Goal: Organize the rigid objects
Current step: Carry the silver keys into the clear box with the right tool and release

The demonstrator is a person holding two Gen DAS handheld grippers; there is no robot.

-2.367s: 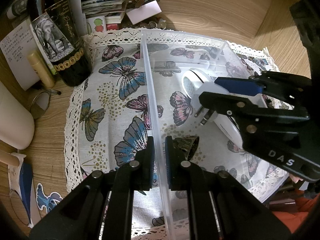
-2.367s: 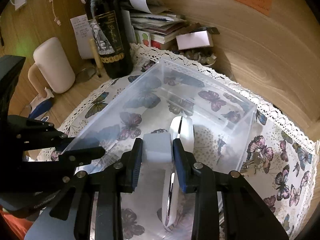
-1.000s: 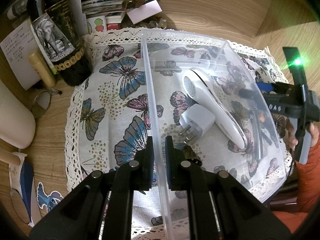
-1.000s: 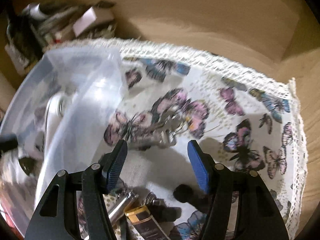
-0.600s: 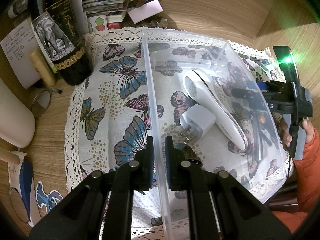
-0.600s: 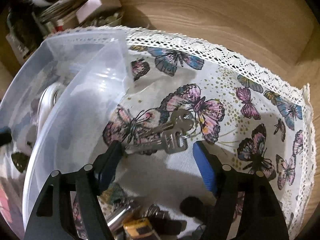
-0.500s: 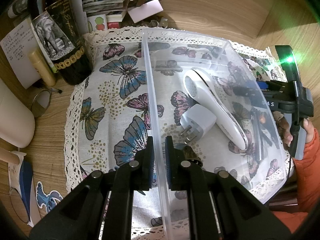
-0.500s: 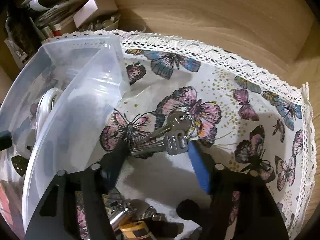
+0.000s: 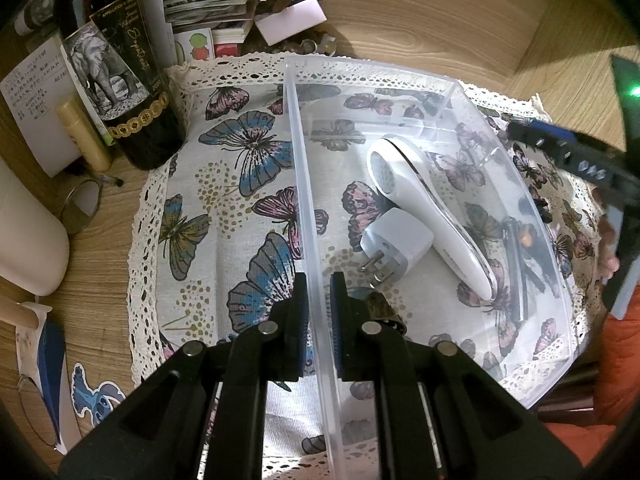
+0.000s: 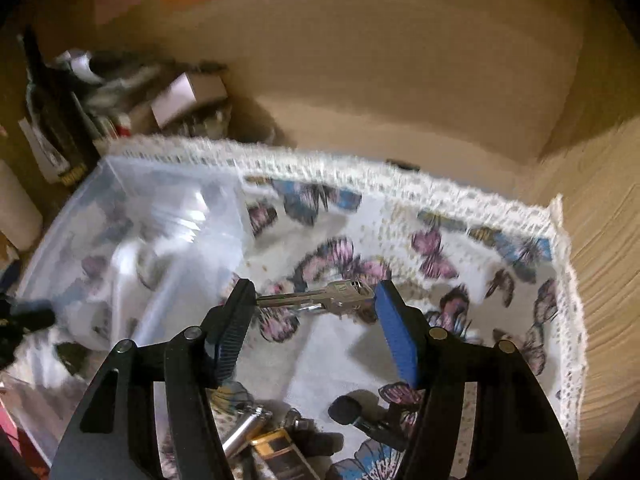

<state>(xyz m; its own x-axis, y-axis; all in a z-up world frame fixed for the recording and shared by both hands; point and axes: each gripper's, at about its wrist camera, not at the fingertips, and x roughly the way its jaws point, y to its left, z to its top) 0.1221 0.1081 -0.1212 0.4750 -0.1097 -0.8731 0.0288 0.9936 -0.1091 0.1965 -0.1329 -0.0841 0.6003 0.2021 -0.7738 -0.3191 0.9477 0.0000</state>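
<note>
A clear plastic bin [image 9: 308, 184] stands on the butterfly cloth. My left gripper [image 9: 319, 300] is shut on its near side wall. Inside the bin lie a white handheld device [image 9: 424, 208], a white plug adapter [image 9: 394, 242] and a dark small object [image 9: 380, 308]. In the right wrist view my right gripper [image 10: 314, 300] is wide open, and a bunch of silver keys [image 10: 324, 300] spans the gap between the fingertips, just right of the bin [image 10: 160, 224]. I cannot tell whether the keys rest on the cloth or are lifted. The view is motion-blurred.
A dark wine bottle [image 9: 116, 68], papers and books [image 9: 216, 12] crowd the back left corner. A white cylinder [image 9: 28, 240] stands at left. Small items, among them a lighter [image 10: 280, 456] and a black knobbed piece [image 10: 360, 416], lie under my right gripper. Wooden walls enclose the back.
My right gripper released the adapter into the bin, swung right to the keys, and has just tilted upward with the keys between its open fingers. My left gripper has held still.
</note>
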